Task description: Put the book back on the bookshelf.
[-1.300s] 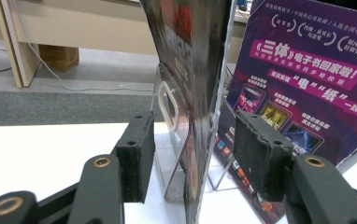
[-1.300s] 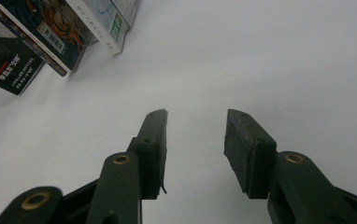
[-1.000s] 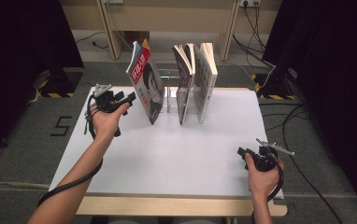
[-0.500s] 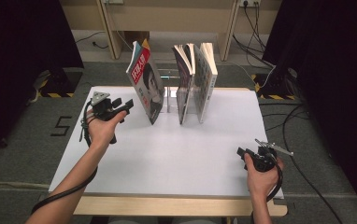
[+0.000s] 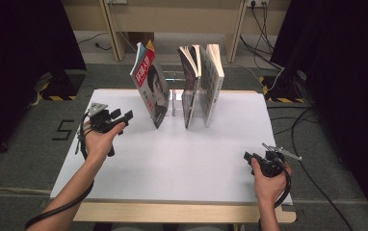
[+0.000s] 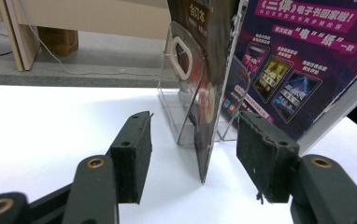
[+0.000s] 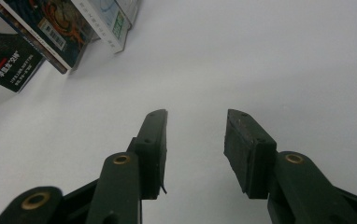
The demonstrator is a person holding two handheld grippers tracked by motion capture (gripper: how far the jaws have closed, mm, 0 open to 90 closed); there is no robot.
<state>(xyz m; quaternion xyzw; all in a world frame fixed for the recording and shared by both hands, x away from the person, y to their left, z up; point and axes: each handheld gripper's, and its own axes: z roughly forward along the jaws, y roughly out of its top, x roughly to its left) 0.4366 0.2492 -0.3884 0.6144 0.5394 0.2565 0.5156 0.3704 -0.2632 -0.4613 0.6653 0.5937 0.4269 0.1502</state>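
Both grippers stood open, empty. Left gripper point(image 5: 122, 117) pointed at leaning magazine point(image 5: 150, 89) (lower edge just ahead, between the jaw tips' line). Right gripper point(image 5: 249, 157) hovered over table point(image 5: 187, 159), well apart.

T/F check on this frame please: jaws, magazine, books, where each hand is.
1. The left gripper is open, nothing between its pads. True.
2. The magazine lies flat on the table. False: it stands tilted, leaning toward the books.
3. The right gripper holds a book. False: its jaws are open over bare table.
4. The books stand in a clear stand. True.
5. Both hands are at the magazine. False: the right hand is near the table's front right corner.
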